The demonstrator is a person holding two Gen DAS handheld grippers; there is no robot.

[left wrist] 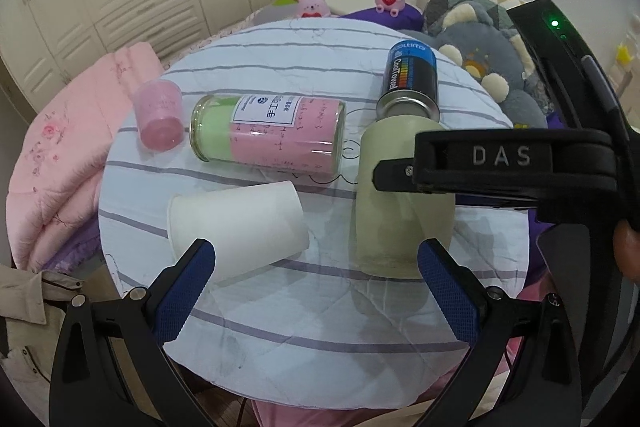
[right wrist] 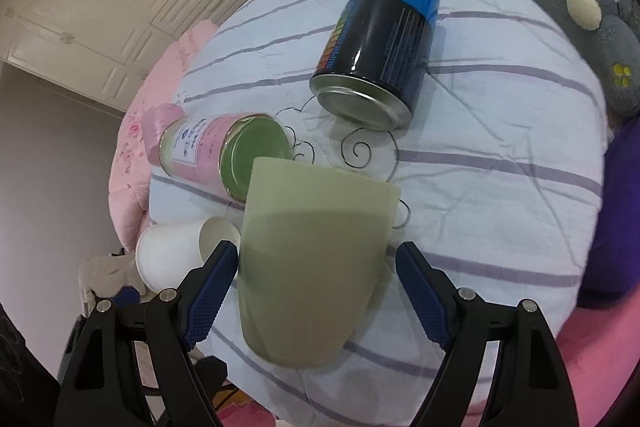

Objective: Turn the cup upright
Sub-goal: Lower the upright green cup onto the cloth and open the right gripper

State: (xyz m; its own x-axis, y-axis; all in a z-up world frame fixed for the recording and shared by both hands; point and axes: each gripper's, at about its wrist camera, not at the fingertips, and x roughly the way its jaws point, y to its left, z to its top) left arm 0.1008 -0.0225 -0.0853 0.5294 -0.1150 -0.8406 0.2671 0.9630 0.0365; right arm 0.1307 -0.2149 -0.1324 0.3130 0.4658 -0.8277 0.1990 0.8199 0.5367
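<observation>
A pale green cup [right wrist: 308,259] stands upside down on the round striped table, rim down; it also shows in the left wrist view [left wrist: 396,203]. My right gripper [right wrist: 316,295] is open, its blue-padded fingers on either side of the cup's body with small gaps. In the left wrist view the right gripper's black body [left wrist: 512,167] reaches over the cup from the right. My left gripper [left wrist: 316,291] is open and empty, near the table's front edge, between the green cup and a white paper cup [left wrist: 236,223] lying on its side.
A glass jar [left wrist: 268,133] with pink and green filling lies on its side. A small pink cup [left wrist: 158,115] sits upside down to its left. A blue-black can [left wrist: 412,79] lies behind the green cup. Pink blanket [left wrist: 60,163] left, plush toys [left wrist: 488,67] right.
</observation>
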